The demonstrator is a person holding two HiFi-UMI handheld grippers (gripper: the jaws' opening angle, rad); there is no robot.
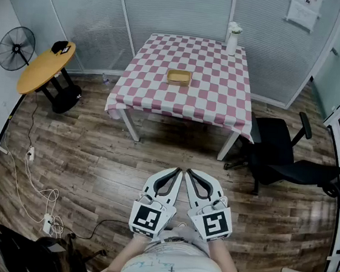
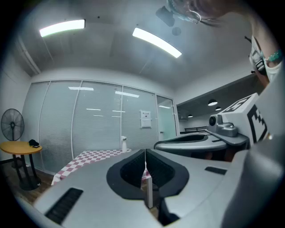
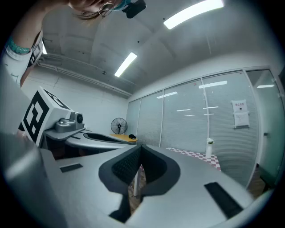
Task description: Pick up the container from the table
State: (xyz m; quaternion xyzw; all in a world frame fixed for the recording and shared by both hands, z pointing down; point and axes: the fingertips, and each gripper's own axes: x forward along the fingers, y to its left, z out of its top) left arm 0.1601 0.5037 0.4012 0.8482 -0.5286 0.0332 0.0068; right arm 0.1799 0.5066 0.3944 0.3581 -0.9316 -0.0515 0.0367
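Table w/ container, detail too small; left gripper, right gripper jaws closed.

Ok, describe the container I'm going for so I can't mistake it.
Find the table with the pink-and-white checked cloth. Near the middle of its top lies the container, a small, shallow tan tray. The only other thing there is a tall white vase at the far right corner.
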